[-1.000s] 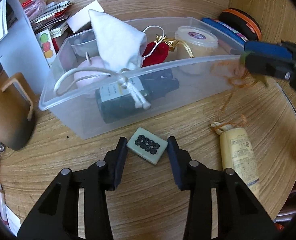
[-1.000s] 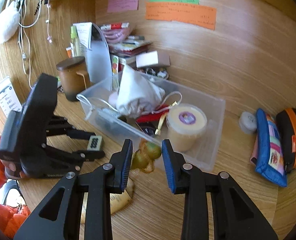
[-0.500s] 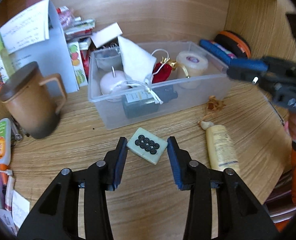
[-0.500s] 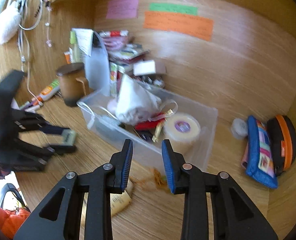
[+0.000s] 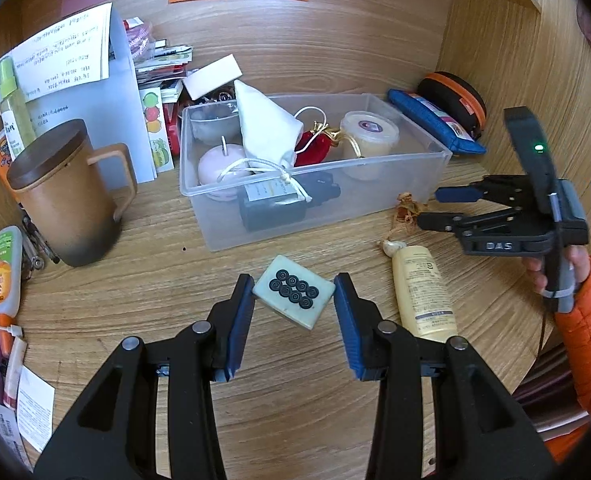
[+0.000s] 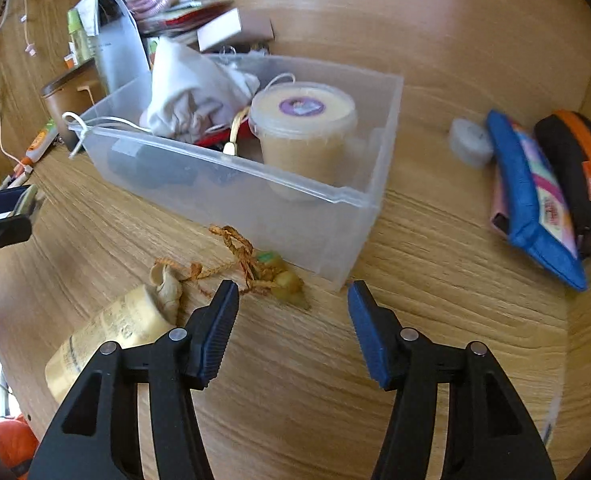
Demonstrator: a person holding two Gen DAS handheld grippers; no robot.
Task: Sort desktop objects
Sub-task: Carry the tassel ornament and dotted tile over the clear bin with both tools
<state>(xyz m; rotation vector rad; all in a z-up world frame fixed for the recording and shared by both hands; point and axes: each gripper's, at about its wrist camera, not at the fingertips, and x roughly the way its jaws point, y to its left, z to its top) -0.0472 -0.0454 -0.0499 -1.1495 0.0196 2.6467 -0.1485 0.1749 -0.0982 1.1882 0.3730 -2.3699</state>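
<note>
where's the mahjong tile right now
In the left wrist view the mahjong tile sits between the fingers of the left gripper, in front of the clear bin, left of the cream tube.

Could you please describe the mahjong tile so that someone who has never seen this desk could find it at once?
Start at the clear plastic box in the middle of the wooden desk. In front of its long side, the mahjong tile sits between the left gripper fingers. It is the only pale green block, with eight black rings on top.
</note>
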